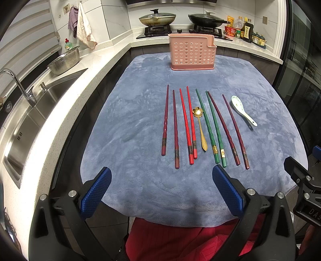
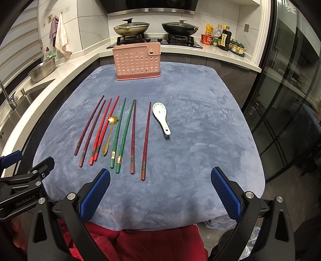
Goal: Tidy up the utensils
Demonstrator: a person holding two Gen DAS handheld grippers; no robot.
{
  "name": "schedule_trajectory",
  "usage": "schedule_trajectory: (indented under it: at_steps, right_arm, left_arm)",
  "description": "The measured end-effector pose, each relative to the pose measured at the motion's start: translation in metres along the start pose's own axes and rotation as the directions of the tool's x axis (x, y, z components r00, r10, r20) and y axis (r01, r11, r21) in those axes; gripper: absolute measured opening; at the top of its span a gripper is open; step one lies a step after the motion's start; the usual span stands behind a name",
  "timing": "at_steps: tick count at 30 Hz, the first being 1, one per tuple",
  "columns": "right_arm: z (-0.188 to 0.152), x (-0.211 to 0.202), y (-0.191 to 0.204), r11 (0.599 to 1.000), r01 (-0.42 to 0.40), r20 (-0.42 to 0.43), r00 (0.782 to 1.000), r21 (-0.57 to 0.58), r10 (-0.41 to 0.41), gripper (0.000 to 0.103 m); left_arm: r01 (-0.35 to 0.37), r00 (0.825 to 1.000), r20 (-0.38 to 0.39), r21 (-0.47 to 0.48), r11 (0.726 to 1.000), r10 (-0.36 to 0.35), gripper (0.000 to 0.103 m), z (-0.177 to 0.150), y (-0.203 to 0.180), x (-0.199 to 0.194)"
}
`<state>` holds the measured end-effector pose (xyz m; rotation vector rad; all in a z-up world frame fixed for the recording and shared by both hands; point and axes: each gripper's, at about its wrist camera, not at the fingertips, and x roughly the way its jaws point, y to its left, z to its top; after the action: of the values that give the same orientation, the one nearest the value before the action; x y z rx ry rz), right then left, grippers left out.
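Several chopsticks lie side by side on the blue cloth (image 1: 140,112): a maroon pair (image 1: 170,126), a red pair (image 1: 188,124), a green pair (image 1: 212,128) and a dark maroon pair (image 1: 230,128). A gold spoon (image 1: 199,128) lies between the red and green pairs. A white ceramic spoon (image 1: 242,110) lies at the right. A pink perforated utensil holder (image 1: 192,52) stands at the cloth's far end. My left gripper (image 1: 161,176) is open and empty above the near edge. My right gripper (image 2: 160,177) is open and empty, near the chopstick ends (image 2: 140,140); the white spoon (image 2: 161,116) and holder (image 2: 136,61) show ahead.
A steel sink (image 1: 36,112) with a tap and a colander (image 1: 64,60) runs along the left counter. A stove with two lidded woks (image 1: 157,18) and sauce bottles (image 1: 246,28) stands behind the holder. A glass door (image 2: 291,100) is on the right.
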<state>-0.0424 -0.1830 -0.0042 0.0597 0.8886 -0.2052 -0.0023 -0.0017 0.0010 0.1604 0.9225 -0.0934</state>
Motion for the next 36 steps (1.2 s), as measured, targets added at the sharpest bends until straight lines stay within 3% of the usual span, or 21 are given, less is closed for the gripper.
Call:
schedule_trajectory:
  at_steps: [14, 22, 29, 31, 36]
  right_arm:
    - [0.0, 0.001, 0.001, 1.0, -0.003, -0.003, 1.0, 0.002, 0.003, 0.096]
    - [-0.001, 0.015, 0.006, 1.0, -0.014, -0.025, 1.0, 0.018, 0.014, 0.096]
    - [0.004, 0.03, -0.001, 1.0, -0.023, -0.054, 0.998, 0.021, 0.024, 0.096]
    - [0.005, 0.035, -0.001, 0.999, -0.024, -0.063, 0.998, 0.022, 0.026, 0.096]
    - [0.012, 0.052, -0.004, 0.999, -0.025, -0.088, 0.996, 0.036, 0.028, 0.096]
  left_arm:
    - [0.001, 1.0, -0.005, -0.003, 1.0, -0.001, 0.096, 0.0, 0.0, 0.0]
    - [-0.002, 0.999, -0.051, -0.091, 0.996, -0.002, 0.096, 0.002, 0.022, 0.025]
    - [-0.015, 0.997, -0.077, -0.085, 0.996, 0.009, 0.095, 0.008, 0.034, 0.064]
    - [-0.012, 0.996, -0.088, -0.08, 0.997, 0.005, 0.093, 0.011, 0.036, 0.077]
    - [0.038, 0.989, -0.141, -0.111, 0.993, -0.053, 0.076, 0.017, 0.042, 0.108]
